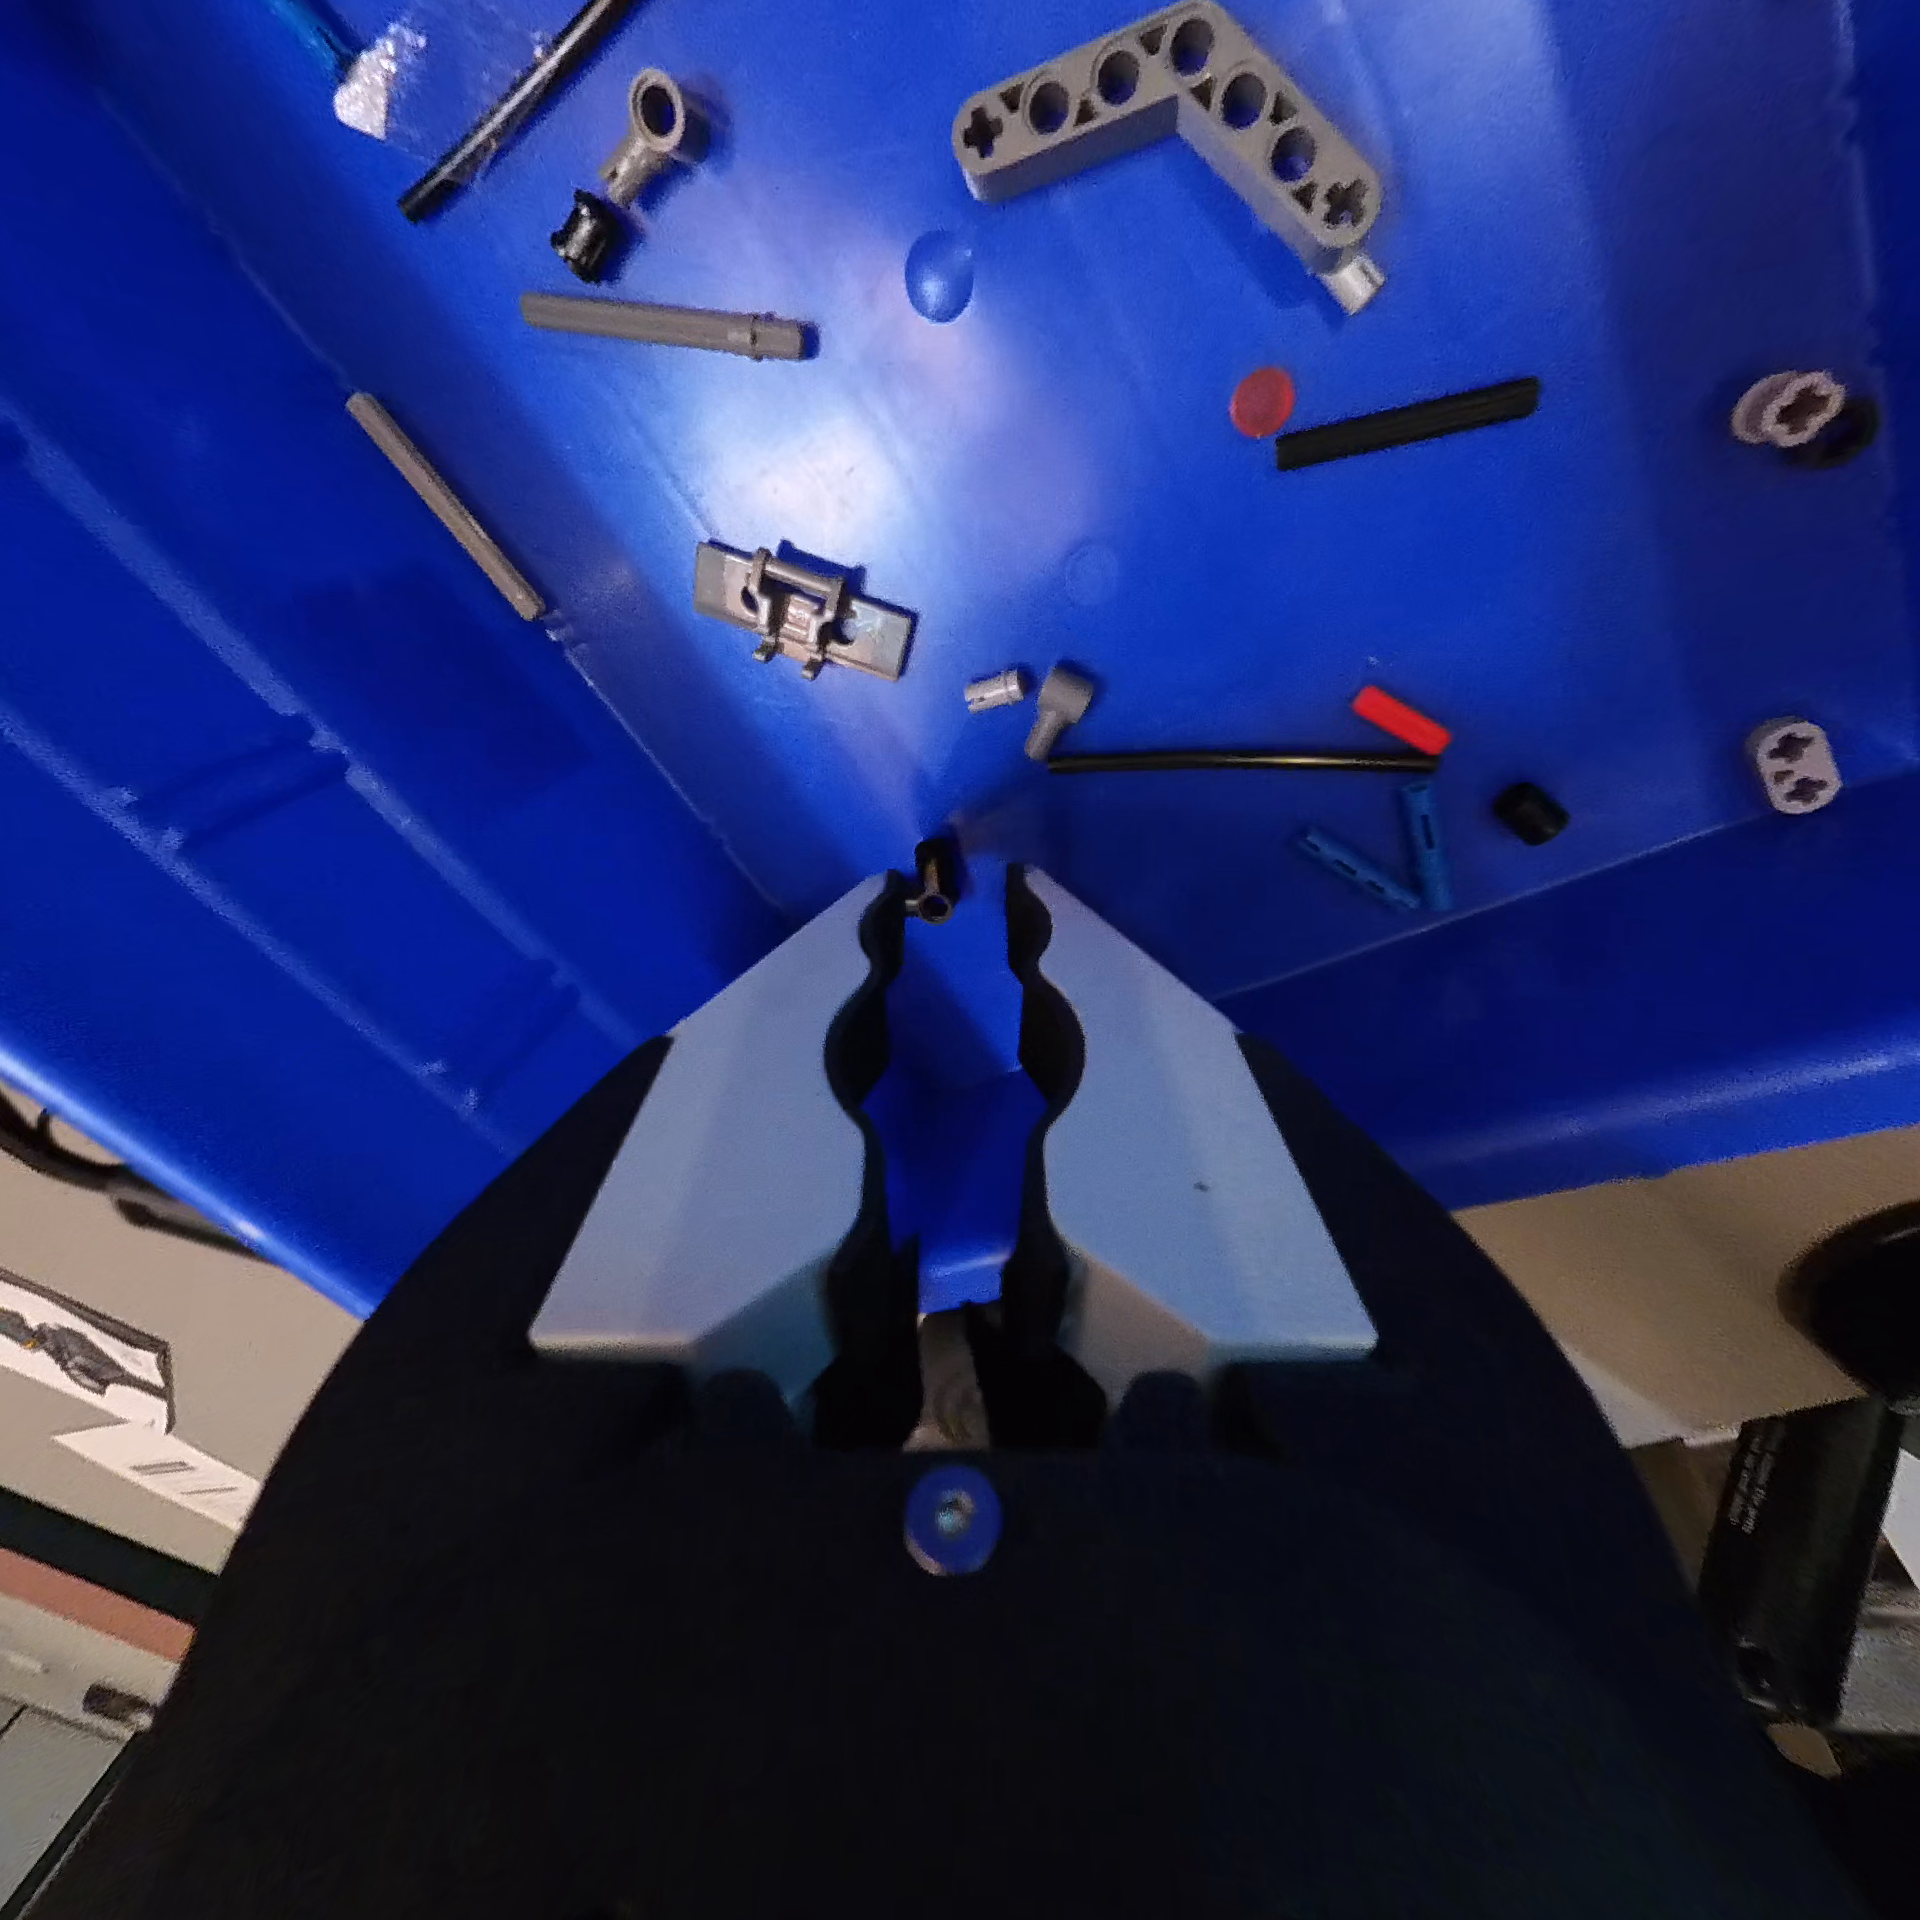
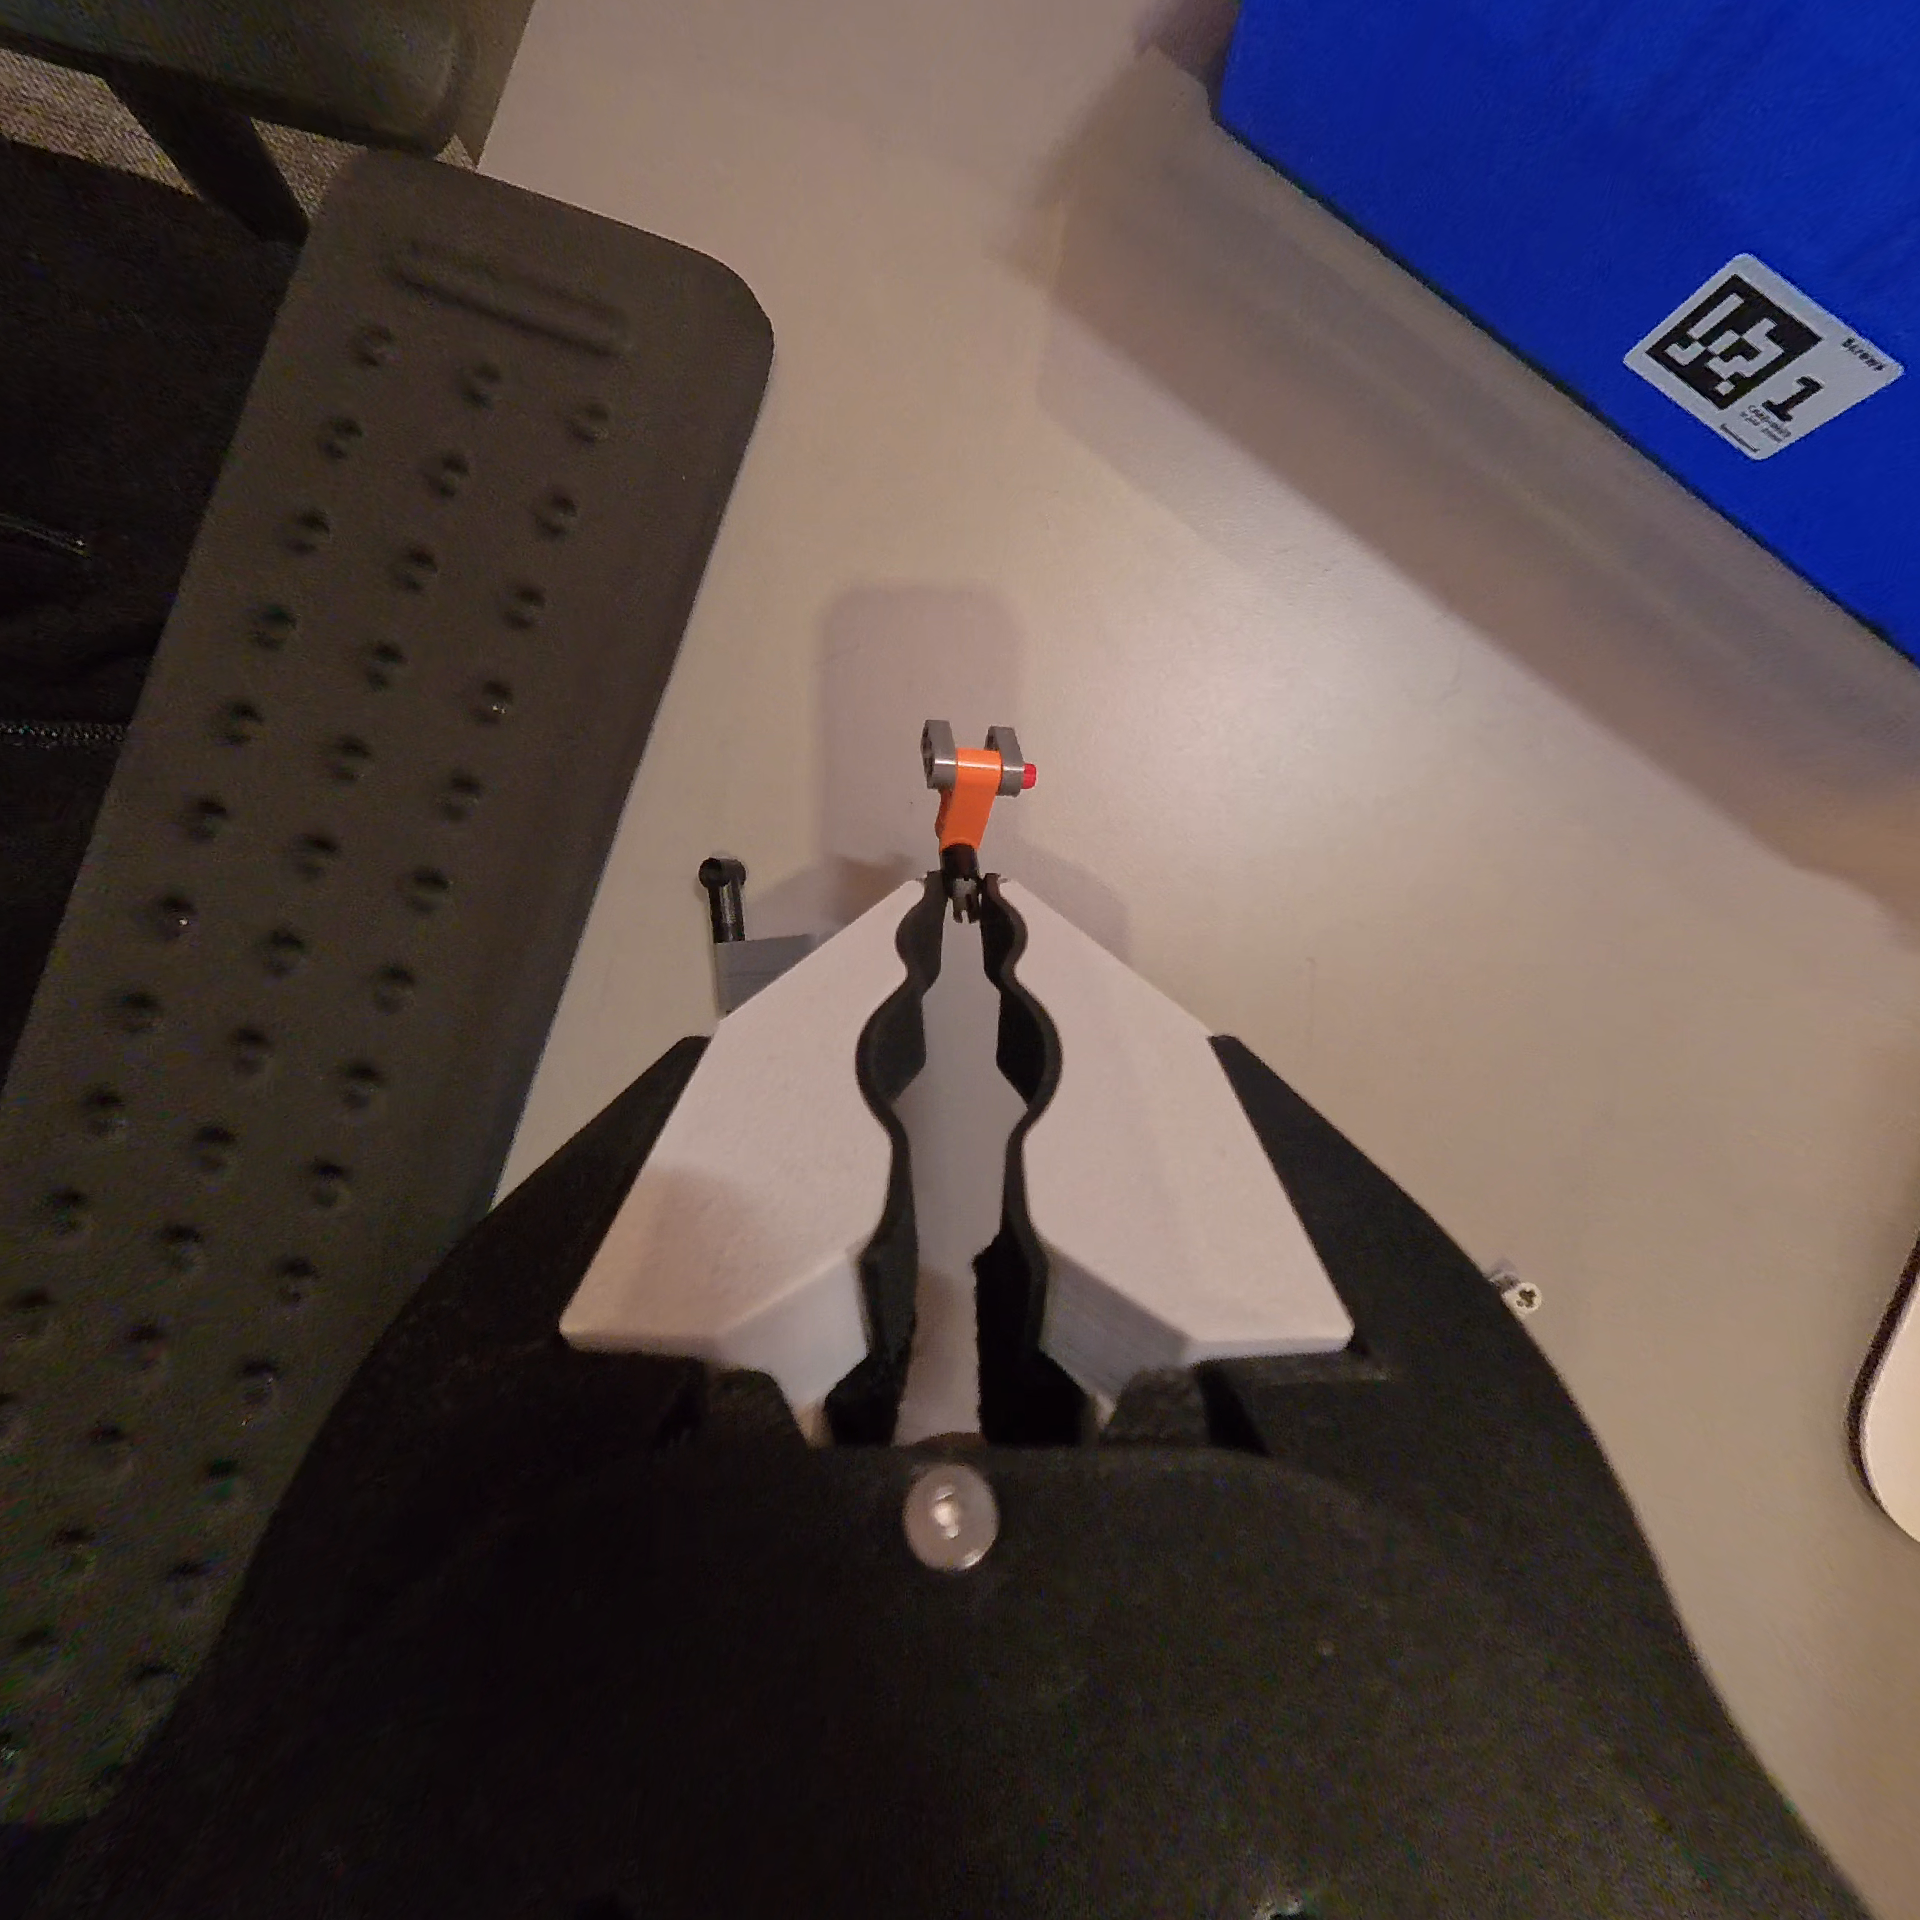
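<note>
In the left wrist view my left gripper (image 1: 948, 878) reaches into a blue bin (image 1: 312, 790). Its jaws stand slightly apart. A small black connector pin (image 1: 935, 883) lies against the left fingertip (image 1: 878, 894), not clamped. In the right wrist view my right gripper (image 2: 963, 891) is shut on the black pin end of a small assembly (image 2: 971, 795). The assembly has an orange piece, two grey links and a red pin tip. It is held above a beige table (image 2: 1247, 831).
The bin floor holds loose parts: a grey L-beam (image 1: 1174, 125), grey axles (image 1: 665, 324), a grey hinge plate (image 1: 800, 618), black rods (image 1: 1403, 421) and red bits (image 1: 1397, 717). In the right wrist view there is a black perforated pad (image 2: 364, 727), a grey block with a black pin (image 2: 732, 925), the blue bin with a marker sticker (image 2: 1756, 353) and a screw (image 2: 1519, 1295).
</note>
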The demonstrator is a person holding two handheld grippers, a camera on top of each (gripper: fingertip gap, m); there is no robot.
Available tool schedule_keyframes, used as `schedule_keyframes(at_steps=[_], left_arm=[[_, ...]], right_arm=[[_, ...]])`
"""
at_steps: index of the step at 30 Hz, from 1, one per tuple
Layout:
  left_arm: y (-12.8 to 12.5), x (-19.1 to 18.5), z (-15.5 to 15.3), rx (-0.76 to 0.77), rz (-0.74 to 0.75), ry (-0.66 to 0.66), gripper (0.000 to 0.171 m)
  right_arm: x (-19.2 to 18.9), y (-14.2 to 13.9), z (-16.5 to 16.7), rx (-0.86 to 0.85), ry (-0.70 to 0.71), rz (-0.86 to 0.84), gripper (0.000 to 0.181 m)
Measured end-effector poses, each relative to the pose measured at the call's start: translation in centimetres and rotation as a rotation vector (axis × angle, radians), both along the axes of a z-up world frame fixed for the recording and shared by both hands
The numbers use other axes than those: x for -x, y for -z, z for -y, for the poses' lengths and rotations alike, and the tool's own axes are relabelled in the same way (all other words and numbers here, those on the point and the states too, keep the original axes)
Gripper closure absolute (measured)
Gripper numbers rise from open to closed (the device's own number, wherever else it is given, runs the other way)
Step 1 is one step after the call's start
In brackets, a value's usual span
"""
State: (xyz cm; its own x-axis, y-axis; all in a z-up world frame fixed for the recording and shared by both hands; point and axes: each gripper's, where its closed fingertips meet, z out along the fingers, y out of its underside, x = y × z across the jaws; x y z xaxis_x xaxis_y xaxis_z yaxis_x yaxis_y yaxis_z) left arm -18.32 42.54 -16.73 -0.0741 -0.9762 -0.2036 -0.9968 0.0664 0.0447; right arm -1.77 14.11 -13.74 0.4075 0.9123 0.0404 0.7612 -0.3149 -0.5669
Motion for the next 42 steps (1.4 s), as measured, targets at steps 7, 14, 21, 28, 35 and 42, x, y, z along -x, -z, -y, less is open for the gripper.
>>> schedule_keyframes(at_steps=[7,14,21,28,35,42], left_arm=[[0.6,0.3,-0.5,-0.017,-0.03,0.001,0.167],[-1.9,-1.2,-0.1,-0.065,0.07,0.02,0.171],[-6.0,-3.9,1.6,-0.099,0.232,0.056,0.171],[-5.8,-3.0,-0.1,-0.092,0.223,-0.01,0.166],[-2.2,-2.7,-1.2,-0.082,0.1,-0.027,0.149],[-1.3,-3.7,-3.7,-0.164,0.124,-0.157,0.155]], right_arm=[[-0.1,0.3,-0.1,0.006,0.002,0.01,0.177],[-1.4,1.4,-0.3,0.011,0.009,0.169,0.177],[-2.3,3.4,-0.7,0.023,0.014,0.325,0.177],[-2.4,3.4,-0.4,0.032,0.018,0.296,0.177],[-2.1,3.8,-0.2,0.042,0.01,0.286,0.177],[-1.8,4.0,-0.1,0.048,0.003,0.264,0.178]])
